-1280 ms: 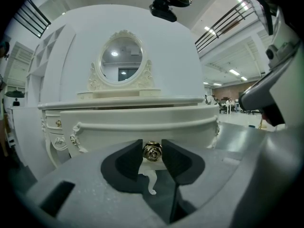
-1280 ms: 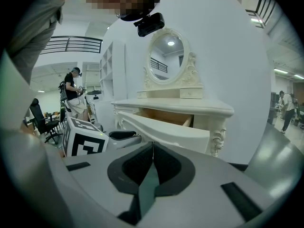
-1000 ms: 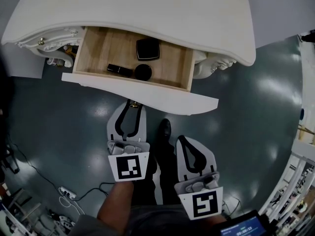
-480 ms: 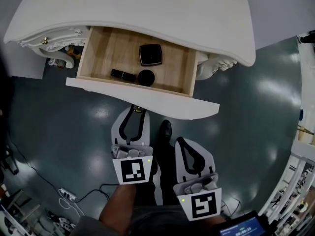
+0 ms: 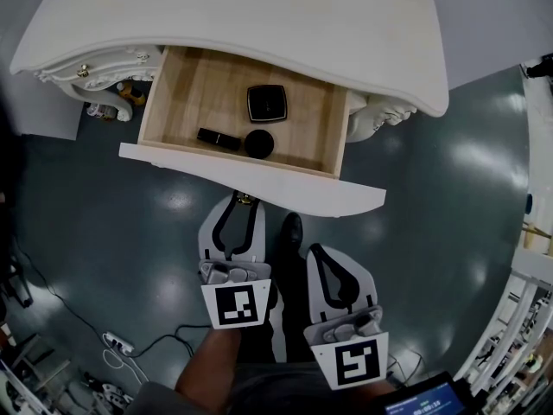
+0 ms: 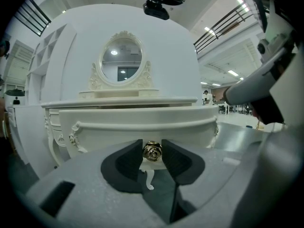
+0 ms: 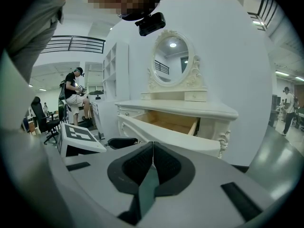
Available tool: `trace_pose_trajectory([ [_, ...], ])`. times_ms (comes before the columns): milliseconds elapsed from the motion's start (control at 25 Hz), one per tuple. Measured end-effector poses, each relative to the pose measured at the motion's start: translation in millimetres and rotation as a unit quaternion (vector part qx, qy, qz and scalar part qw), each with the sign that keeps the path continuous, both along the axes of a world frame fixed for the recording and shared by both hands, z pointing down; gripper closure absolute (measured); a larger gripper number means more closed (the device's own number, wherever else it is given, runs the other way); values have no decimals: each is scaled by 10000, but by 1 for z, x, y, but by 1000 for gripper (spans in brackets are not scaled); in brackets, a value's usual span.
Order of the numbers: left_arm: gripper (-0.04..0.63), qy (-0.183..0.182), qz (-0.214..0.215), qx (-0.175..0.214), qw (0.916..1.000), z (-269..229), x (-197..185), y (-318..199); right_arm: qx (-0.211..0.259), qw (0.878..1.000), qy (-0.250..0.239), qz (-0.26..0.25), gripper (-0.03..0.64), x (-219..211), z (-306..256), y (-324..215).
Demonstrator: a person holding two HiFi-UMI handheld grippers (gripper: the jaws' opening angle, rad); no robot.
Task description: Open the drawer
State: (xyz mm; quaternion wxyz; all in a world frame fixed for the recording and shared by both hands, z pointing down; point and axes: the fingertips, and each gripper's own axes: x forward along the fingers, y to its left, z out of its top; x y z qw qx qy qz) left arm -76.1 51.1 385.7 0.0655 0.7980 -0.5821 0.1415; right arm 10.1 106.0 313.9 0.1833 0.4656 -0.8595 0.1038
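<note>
Closest in, the right gripper (image 7: 152, 146) hangs low beside the person with its jaws pressed together on nothing, so it's just along for the ride.

A bit further out, the left gripper (image 5: 243, 199) is doing the real work. Its pads are clamped either side of the little gold knob (image 6: 152, 151) on the drawer (image 5: 259, 176) front, and the knob sits snug between them.

The drawer itself sticks well out from under the white dressing table (image 5: 259, 24), above the dark floor. You can see straight down onto its wooden bottom, where there's a square black compact (image 5: 266, 103), a round black pot (image 5: 258, 143) and a small black tube (image 5: 218, 138) lying just beside it.

I'd call this basically done, since most of the inside is showing. What's left looks like maybe a touch more pull, if it even has travel left, then letting go of the knob.
</note>
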Motion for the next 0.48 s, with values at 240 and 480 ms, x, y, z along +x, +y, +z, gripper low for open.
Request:
trace_pose_trajectory([
  [240,462,31,-56,2,10000,1,-1,12,-5,10000,16,-31,603,-1,1,9],
  [480,462,18,-79,-1,10000,-1,-1,9,10,10000,-21,-59,603,0,-2,5],
])
